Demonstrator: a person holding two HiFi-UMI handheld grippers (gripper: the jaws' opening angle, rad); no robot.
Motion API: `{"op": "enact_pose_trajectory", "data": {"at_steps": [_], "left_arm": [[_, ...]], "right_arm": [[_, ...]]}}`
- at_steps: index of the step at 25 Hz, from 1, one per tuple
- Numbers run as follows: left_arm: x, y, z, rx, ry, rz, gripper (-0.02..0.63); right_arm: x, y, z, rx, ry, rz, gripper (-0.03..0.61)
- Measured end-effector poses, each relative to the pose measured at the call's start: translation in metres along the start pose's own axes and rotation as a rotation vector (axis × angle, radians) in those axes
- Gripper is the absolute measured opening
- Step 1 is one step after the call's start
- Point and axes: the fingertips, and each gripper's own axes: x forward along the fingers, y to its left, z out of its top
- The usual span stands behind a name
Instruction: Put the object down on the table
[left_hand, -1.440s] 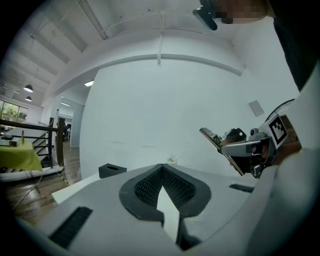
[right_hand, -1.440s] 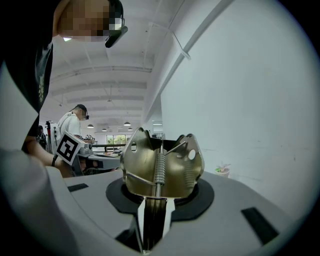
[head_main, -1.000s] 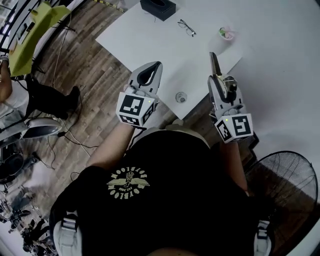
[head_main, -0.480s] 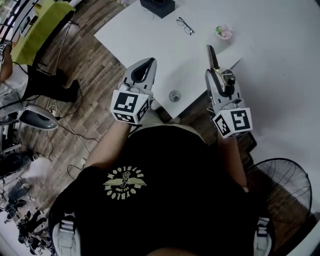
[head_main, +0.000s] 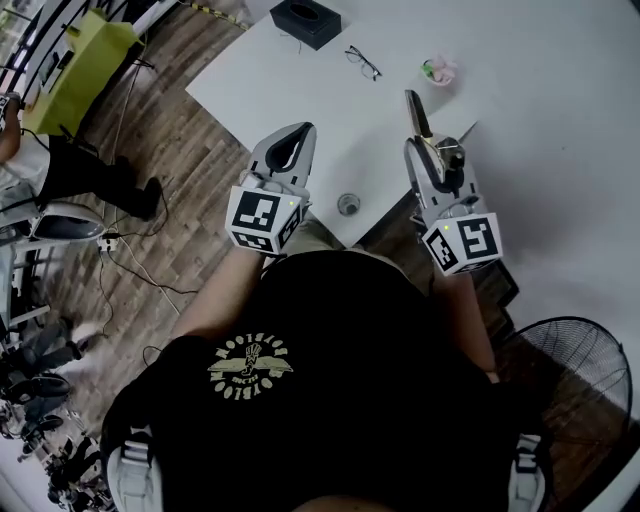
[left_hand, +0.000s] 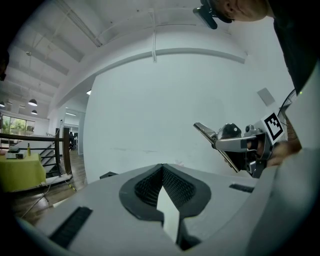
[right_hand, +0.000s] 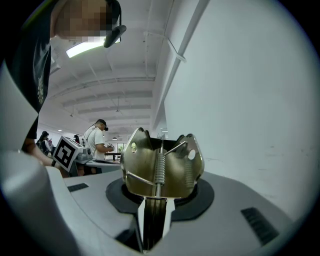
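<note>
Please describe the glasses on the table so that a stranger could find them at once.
Look at the far part of the white table in front of the person. Between the black box and the small pink and green object lie the glasses, the only thin dark wire frame with two lenses.

Dull brass-gold metal spring clamp (right_hand: 161, 167). Left gripper (head_main: 309, 131), right gripper (head_main: 421, 146): light grey shells, black pads, cubes with black-and-white square markers. Matte white table (head_main: 300, 80). Brown wood-plank floor (head_main: 190, 130). Black T-shirt (head_main: 340, 400), yellow emblem.
</note>
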Motion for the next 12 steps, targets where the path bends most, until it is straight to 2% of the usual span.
{"op": "enact_pose_trajectory", "data": {"at_steps": [12], "left_arm": [[0.041, 0.026, -0.001, -0.018, 0.008, -0.06, 0.007]], "right_arm": [[0.045, -0.006, -0.013, 0.03, 0.07, -0.011, 0.11]]}}
